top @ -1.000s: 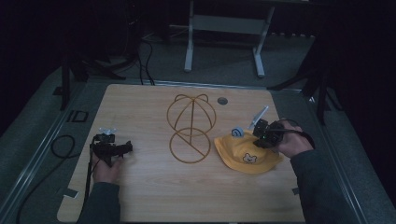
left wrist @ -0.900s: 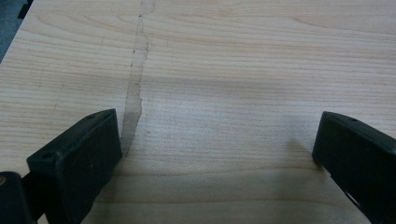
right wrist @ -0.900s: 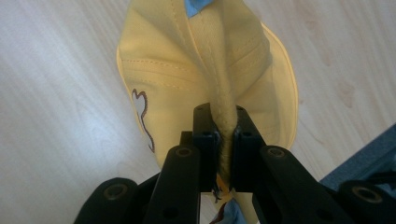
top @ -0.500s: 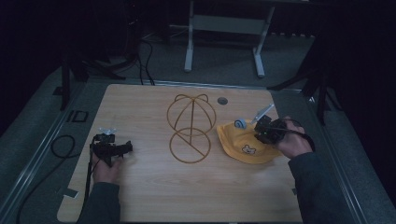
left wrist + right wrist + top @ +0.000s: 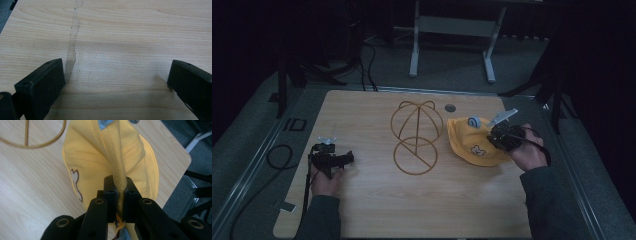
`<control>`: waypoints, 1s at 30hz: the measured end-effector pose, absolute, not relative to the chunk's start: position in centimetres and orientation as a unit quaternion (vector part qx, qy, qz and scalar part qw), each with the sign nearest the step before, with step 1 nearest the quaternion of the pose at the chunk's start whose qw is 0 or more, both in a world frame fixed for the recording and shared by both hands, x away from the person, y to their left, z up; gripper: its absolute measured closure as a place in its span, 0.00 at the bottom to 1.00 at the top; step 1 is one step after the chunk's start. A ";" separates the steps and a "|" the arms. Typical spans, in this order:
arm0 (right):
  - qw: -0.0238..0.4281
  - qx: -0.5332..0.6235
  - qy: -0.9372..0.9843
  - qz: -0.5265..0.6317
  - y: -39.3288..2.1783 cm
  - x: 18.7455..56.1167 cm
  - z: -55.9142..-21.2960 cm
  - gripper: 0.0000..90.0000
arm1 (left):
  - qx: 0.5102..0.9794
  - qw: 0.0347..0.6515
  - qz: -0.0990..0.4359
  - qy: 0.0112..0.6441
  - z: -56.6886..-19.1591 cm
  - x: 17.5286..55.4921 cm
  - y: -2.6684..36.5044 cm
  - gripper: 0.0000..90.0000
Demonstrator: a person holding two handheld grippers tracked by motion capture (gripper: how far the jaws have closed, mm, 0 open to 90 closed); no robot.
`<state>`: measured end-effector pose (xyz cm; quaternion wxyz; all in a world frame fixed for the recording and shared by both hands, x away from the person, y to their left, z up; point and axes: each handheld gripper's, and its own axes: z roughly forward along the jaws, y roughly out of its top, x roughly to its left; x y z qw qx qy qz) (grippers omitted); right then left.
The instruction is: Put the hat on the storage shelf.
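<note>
One shift: right gripper (image 5: pixel 119 192), pinching soft yellow cloth cap (image 5: pixel 469 142), dragged it nearer gold wire stand (image 5: pixel 416 137) | left gripper (image 5: pixel 113 82) spread, idle | mounting likely next

Tabletop (image 5: pixel 377 205): light wood with rounded corners, grain running across its width; the left gripper view records a darker streak (image 5: pixel 72 47) running along the surface. A small round dark grommet (image 5: pixel 450 107) sits in the board near the far edge. Along the left edge, a dark strip bears a pale "ID" marking (image 5: pixel 295 124), and a small pale tag (image 5: pixel 288 206) lies just off the near left corner. A black cable (image 5: pixel 279 157) loops on the grey surround at the left. Beyond the far edge, a grey metal stand (image 5: pixel 452 30) rests on the grey floor, with black cables (image 5: pixel 369 65) trailing down beside it. Background is dark and indistinct.
</note>
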<state>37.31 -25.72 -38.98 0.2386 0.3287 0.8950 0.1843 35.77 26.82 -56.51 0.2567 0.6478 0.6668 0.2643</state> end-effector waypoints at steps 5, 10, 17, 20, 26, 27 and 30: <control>0.246 0.338 0.886 0.202 -26.0 37.2 -38.6 0.94 | 0.648 0.257 0.264 0.667 -56.5 35.8 26.8 0.01; 0.253 0.343 0.878 0.219 -26.3 36.9 -38.2 0.94 | 0.648 0.257 0.264 0.667 -56.5 35.8 26.8 0.01; 0.257 0.345 0.872 0.233 -26.6 36.6 -37.8 0.94 | 0.648 0.257 0.264 0.667 -56.5 35.8 26.8 0.02; 0.258 0.345 0.869 0.243 -26.6 36.4 -37.5 0.94 | 0.648 0.256 0.264 0.667 -56.5 35.8 26.8 0.01; 0.262 0.346 0.862 0.261 -26.8 36.1 -36.9 0.94 | 0.648 0.256 0.264 0.667 -56.5 35.8 26.8 0.01; 0.263 0.346 0.861 0.263 -26.9 36.0 -36.7 0.94 | 0.648 0.256 0.264 0.667 -56.5 35.8 26.8 0.01; 0.268 0.341 0.860 0.269 -27.0 35.8 -36.5 0.94 | 0.648 0.257 0.264 0.667 -56.5 35.8 26.8 0.01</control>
